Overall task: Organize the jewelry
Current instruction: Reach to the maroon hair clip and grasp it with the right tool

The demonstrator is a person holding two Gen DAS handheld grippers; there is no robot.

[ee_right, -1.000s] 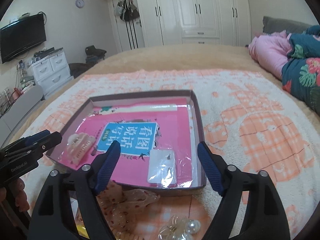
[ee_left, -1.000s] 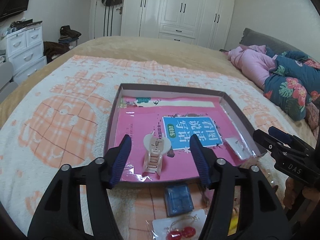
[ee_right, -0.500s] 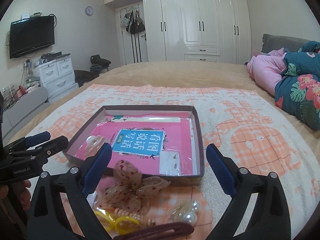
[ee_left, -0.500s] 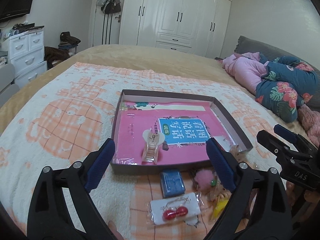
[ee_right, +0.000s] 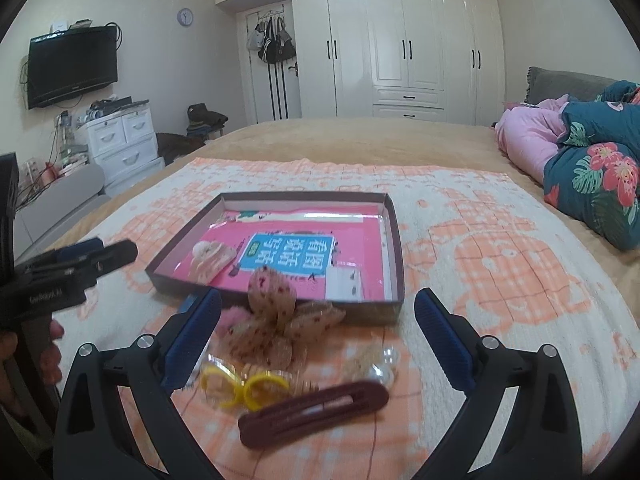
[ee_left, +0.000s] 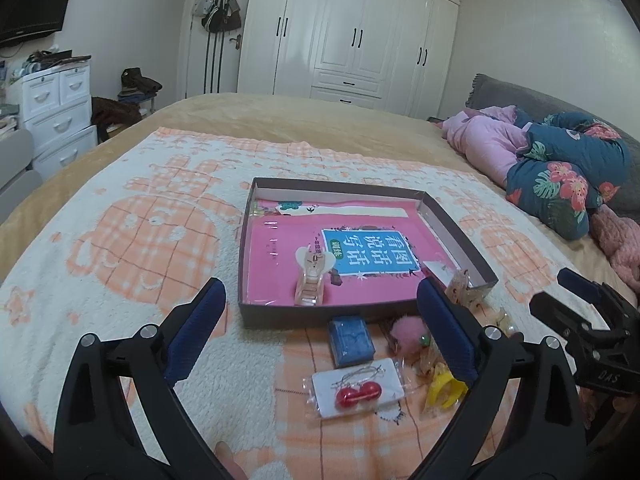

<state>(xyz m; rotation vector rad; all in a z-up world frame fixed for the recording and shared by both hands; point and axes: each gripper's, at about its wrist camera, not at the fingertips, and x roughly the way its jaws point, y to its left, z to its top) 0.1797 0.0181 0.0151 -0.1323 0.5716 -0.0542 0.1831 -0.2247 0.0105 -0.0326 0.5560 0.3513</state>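
A shallow brown box (ee_left: 360, 314) with a pink book as its floor lies on the bed. A beige claw clip (ee_left: 312, 276) and a small earring card (ee_left: 440, 269) rest inside. My left gripper (ee_left: 320, 286) hovers in front of the box, jaws opening, nothing between them. In front lie a blue case (ee_left: 352, 338), red cherry earrings (ee_left: 356, 391), a pink pompom (ee_left: 406, 330) and yellow rings (ee_left: 442, 390). My right gripper (ee_right: 318, 296) is open and empty above a floral bow (ee_right: 276, 320), pearl earrings (ee_right: 386, 364) and a maroon hair clip (ee_right: 316, 412).
An orange-and-cream blanket (ee_left: 140, 240) covers the bed under everything. Pink and floral bedding (ee_right: 588, 176) is heaped at the right. White drawers (ee_right: 120, 140) and a wall TV (ee_right: 72, 64) stand to the left, wardrobes (ee_left: 352, 32) behind. A person's hand (ee_right: 52, 344) holds the left gripper.
Both grippers have pulled back from the box toward me and their jaws have spread wider. The claw clip and the earring card stay in the box. More loose jewelry has come into view.
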